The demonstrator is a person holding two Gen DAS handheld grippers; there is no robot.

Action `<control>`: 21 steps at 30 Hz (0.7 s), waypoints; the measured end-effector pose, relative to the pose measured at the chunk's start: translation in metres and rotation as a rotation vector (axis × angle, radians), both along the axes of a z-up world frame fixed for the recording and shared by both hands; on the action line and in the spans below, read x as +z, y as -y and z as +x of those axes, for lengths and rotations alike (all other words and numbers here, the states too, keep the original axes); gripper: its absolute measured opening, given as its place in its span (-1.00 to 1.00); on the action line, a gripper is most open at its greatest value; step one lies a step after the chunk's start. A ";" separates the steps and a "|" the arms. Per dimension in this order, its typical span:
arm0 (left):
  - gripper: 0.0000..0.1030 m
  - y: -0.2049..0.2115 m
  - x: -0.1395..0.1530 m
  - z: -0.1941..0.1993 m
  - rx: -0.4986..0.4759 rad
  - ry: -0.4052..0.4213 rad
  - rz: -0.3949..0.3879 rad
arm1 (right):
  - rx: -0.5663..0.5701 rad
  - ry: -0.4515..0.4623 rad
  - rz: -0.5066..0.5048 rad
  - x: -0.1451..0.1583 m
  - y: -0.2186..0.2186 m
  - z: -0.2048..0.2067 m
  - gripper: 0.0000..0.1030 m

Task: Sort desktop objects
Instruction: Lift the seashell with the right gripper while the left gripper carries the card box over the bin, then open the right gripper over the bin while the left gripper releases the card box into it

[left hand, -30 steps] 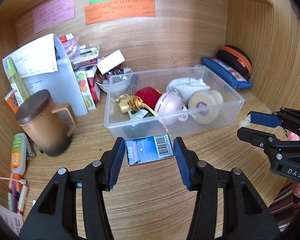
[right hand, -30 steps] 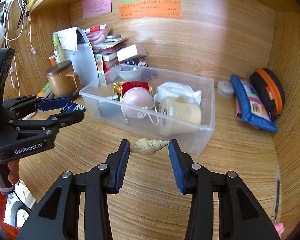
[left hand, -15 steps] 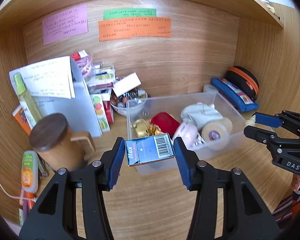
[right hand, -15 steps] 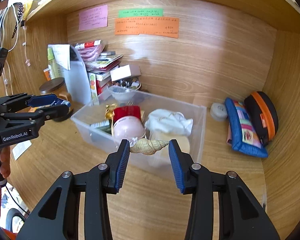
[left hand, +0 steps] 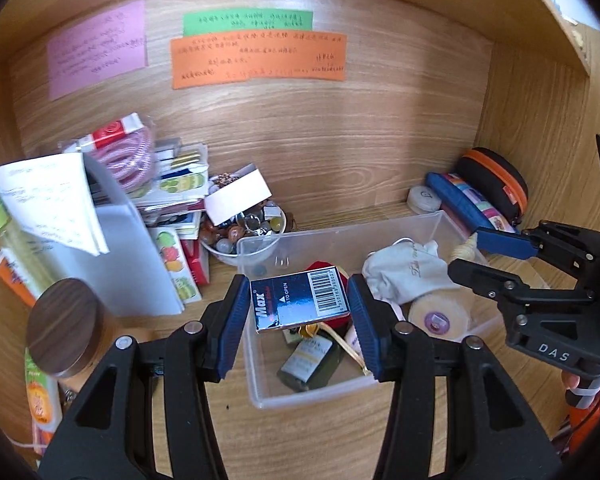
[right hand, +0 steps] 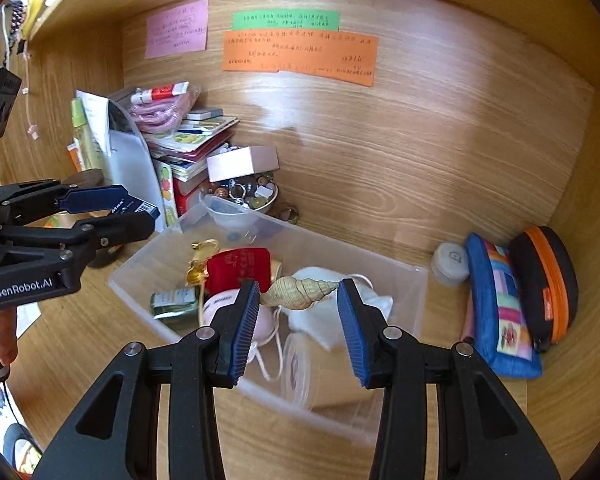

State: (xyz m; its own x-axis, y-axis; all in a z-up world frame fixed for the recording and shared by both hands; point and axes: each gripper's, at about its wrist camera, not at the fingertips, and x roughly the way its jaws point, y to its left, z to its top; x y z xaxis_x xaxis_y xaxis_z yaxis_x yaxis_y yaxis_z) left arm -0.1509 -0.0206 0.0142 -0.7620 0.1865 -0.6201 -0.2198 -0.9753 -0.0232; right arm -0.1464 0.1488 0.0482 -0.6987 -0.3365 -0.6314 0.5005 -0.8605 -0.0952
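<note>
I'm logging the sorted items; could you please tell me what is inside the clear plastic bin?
The clear plastic bin holds a red pouch, white cloth bag, tape roll, pink case and dark bottle. Anything beneath them is hidden.

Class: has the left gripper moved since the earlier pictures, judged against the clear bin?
Yes. The left gripper, holding the blue box, has come up and forward: the box now hangs over the clear bin, not before it.

The staple box [left hand: 300,300] is dark blue with a white barcode patch. The spiral seashell [right hand: 298,291] is tan with pale banding. Blue ribbed pads [right hand: 244,332] line black jaws. A red pouch [right hand: 240,266] lies in the clear plastic bin [right hand: 418,280]. Pink [left hand: 96,54], green [left hand: 247,22] and orange [left hand: 258,58] notes hang on the wood-grain back wall [left hand: 340,140].
</note>
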 end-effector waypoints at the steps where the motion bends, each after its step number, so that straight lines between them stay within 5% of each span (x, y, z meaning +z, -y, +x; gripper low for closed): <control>1: -0.04 -0.002 -0.002 -0.004 -0.003 0.005 -0.003 | -0.001 0.003 0.002 -0.002 0.001 -0.005 -0.28; 21: -0.04 -0.027 -0.054 -0.071 -0.021 0.141 -0.010 | -0.041 0.140 -0.014 -0.054 -0.007 -0.075 -0.26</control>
